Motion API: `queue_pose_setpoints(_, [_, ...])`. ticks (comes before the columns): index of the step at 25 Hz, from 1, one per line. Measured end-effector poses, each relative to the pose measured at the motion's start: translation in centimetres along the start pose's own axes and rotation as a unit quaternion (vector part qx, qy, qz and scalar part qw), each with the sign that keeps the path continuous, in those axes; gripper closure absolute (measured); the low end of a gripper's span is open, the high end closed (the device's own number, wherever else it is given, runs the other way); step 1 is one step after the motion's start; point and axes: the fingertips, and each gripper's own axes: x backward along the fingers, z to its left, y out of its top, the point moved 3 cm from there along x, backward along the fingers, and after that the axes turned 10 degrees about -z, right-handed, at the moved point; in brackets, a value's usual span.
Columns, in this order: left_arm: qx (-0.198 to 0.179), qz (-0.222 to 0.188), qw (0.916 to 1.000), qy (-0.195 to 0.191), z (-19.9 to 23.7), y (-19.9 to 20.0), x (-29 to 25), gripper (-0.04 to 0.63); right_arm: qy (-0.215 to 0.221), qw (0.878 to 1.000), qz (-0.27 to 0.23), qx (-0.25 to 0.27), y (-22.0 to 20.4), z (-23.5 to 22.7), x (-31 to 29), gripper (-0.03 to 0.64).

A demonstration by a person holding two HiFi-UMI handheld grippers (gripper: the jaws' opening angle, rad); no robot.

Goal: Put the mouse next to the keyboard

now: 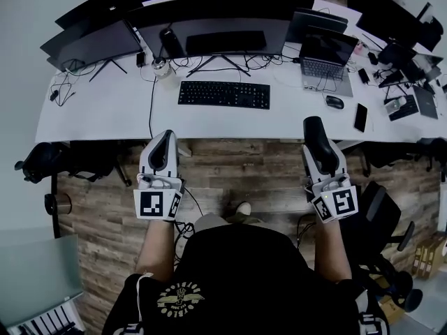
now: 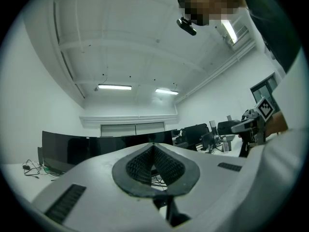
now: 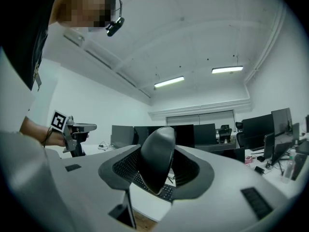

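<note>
Your right gripper [image 1: 318,132] has its jaws closed on the mouse [image 3: 155,163]. The dark rounded body stands on edge between the ribbed pads [image 3: 123,167] and fills the gap, with its upper end rising above the jaw tips. In the head view this gripper and the mouse hang over the front edge of the desk [image 1: 105,110], toward its right end.

The keyboard [image 1: 223,94] lies flat at the middle of the desk, in front of the wide monitor [image 1: 209,30]. It is well apart from the mouse you hold, off to that gripper's left and farther back on the desk.

Your left gripper [image 1: 166,135] is at the same front edge, left of centre and nearer the keyboard's left end. Its fingertips are pressed together and there is nothing between them; only the hollow behind the tips shows in the left gripper view.

An open laptop [image 1: 327,58] sits toward the back right of the desk. A second mouse [image 1: 334,102], small and dark, rests just off the laptop's front right corner, and a phone [image 1: 360,117] lies near the front edge beside it. Both are beyond your right gripper and not touching it.
</note>
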Motion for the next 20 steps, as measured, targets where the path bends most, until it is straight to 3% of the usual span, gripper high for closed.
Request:
queue_pose_setpoints(6, [-0.002,0.010,0.9999,0.010,0.9,-0.5,-0.5,0.594,0.006,1.000,0.002,-0.008,-0.6,-0.5,-1.2,0.428])
queue_pose_setpoints(20, [0.002,0.001,0.9994,-0.034,4.0,-2.9,-8.1,0.594,-0.042,0.999,0.008,-0.022,-2.1,-3.2,-6.0,0.428])
